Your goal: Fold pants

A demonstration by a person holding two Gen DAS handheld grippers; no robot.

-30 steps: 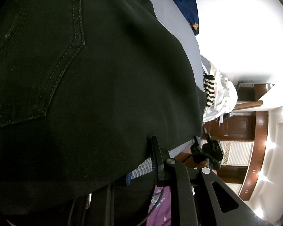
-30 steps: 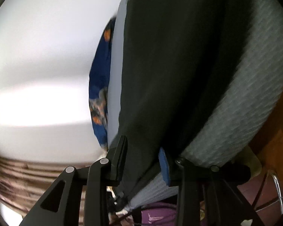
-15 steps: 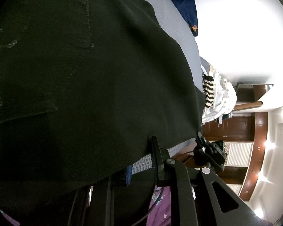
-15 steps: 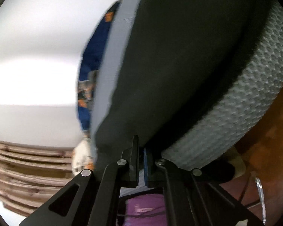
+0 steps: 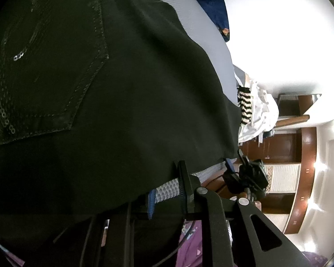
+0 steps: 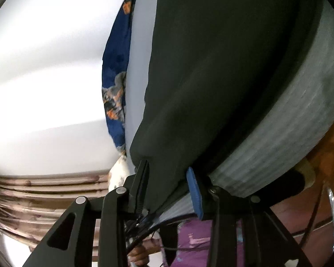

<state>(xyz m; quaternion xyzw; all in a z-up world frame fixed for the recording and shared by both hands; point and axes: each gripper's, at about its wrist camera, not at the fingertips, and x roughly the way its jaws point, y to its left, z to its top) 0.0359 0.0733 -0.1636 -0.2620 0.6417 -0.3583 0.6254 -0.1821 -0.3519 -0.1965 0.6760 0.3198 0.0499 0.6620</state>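
The black pants (image 5: 127, 102) lie on the grey bed (image 6: 285, 138). The left gripper (image 5: 167, 189) stands a little apart at the pants' edge. The right gripper (image 6: 169, 178) is opening around the cloth.

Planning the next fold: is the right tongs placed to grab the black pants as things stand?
Likely yes: the pants edge already sits between the right tongs, whose jaws are opening, not pressing it; nothing else blocks the way.

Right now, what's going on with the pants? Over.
Left hand-held gripper nearly shut. Right hand-held gripper opening, black pants edge between its fingers. Pants on grey mattress. Nothing blocking.
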